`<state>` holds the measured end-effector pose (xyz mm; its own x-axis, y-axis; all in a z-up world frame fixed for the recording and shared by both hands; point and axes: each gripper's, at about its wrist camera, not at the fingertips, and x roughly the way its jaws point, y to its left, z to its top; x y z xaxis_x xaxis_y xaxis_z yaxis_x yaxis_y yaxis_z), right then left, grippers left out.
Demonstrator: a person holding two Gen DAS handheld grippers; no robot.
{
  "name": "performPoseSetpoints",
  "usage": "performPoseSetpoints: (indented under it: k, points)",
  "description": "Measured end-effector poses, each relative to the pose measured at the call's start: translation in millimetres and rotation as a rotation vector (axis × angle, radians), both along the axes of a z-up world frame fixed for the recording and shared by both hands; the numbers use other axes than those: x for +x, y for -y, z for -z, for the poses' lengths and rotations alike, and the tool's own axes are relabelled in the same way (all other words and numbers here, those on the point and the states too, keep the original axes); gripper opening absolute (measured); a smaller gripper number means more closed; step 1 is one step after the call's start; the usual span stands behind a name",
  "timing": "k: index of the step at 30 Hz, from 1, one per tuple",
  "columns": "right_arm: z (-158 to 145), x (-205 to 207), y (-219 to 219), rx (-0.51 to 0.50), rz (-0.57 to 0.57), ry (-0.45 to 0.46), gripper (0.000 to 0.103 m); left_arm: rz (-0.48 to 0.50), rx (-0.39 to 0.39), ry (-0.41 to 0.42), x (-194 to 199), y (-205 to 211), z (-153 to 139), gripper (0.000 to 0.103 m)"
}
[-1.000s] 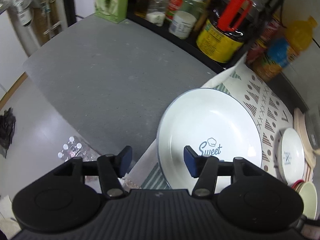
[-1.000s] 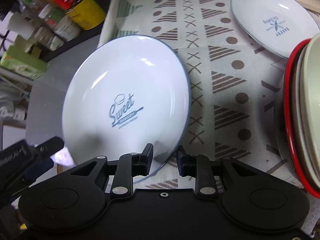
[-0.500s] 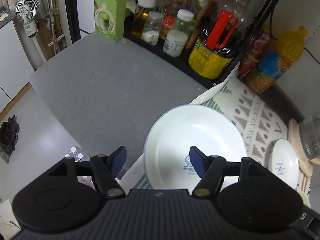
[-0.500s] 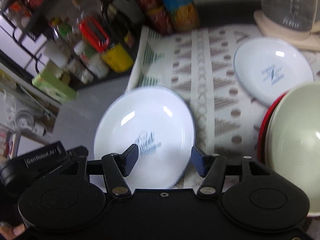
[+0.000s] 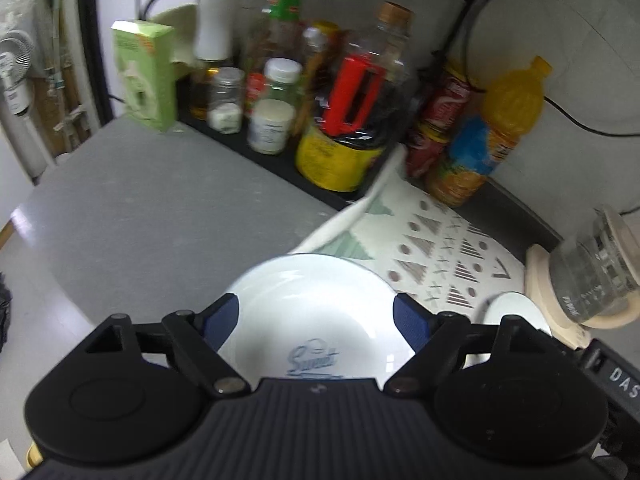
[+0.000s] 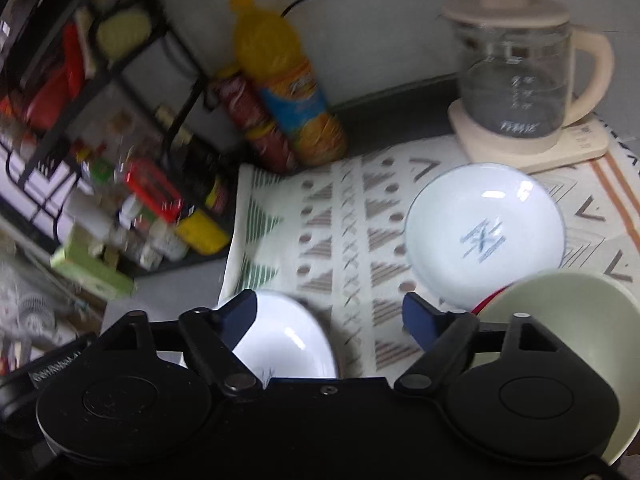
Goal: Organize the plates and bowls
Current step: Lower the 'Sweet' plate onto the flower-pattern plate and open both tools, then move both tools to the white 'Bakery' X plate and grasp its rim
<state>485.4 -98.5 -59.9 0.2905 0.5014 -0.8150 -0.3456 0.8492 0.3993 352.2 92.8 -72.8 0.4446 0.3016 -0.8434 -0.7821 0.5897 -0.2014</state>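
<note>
A large white plate with blue "Sweet" lettering [image 5: 316, 320] lies at the left edge of the patterned mat [image 5: 440, 248]; it also shows in the right wrist view [image 6: 284, 340]. My left gripper [image 5: 316, 322] is open above it, holding nothing. My right gripper [image 6: 332, 314] is open and empty, raised above the mat. A smaller white plate [image 6: 484, 236] lies on the mat near the kettle; its edge shows in the left wrist view [image 5: 516, 312]. A pale green bowl [image 6: 568, 320] stacked on a red-rimmed bowl [image 6: 490, 300] is at the lower right.
A glass kettle [image 6: 516, 76] on a beige base stands at the back right. An orange juice bottle [image 6: 288, 92] and red cans [image 6: 256, 124] stand at the wall. A black rack with bottles and jars [image 5: 312, 92] lines the grey counter [image 5: 152, 216].
Both grippers opened wider and pulled back and up from the large plate. The right gripper let go of the plate's rim; the plate stays on the mat.
</note>
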Motion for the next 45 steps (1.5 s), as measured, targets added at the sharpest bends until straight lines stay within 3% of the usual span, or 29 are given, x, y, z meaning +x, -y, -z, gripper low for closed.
performPoseSetpoints:
  k: [7, 12, 17, 24, 30, 35, 40, 45]
  points:
    - [-1.8, 35.0, 38.5, 0.003, 0.118, 0.002, 0.082, 0.126, -0.026, 0.013, 52.0, 14.1, -2.7, 0.083]
    - [6.0, 60.3, 62.9, -0.034, 0.140, -0.030, 0.082, 0.223, -0.049, 0.025, 88.7, 30.1, -0.2, 0.083]
    - [13.0, 83.1, 93.2, -0.024, 0.215, -0.043, 0.078, 0.273, -0.052, 0.026, 126.2, 46.8, 6.5, 0.083]
    - [46.3, 113.8, 126.6, -0.004, 0.246, -0.201, 0.072, 0.317, -0.120, 0.001, 161.9, 59.7, 36.8, 0.082]
    - [73.7, 129.9, 149.4, 0.007, 0.233, -0.281, 0.056, 0.362, -0.174, -0.026, 179.9, 72.5, 68.7, 0.078]
    - [102.9, 143.9, 161.3, 0.057, 0.201, -0.369, 0.046, 0.356, -0.233, -0.047, 187.6, 77.4, 91.6, 0.059]
    - [125.3, 153.6, 166.6, 0.071, 0.154, -0.407, 0.045, 0.358, -0.244, -0.067, 193.4, 79.2, 106.2, 0.050]
    - [143.5, 152.4, 164.4, 0.084, 0.126, -0.423, 0.034, 0.356, -0.253, -0.098, 194.6, 81.5, 115.9, 0.038]
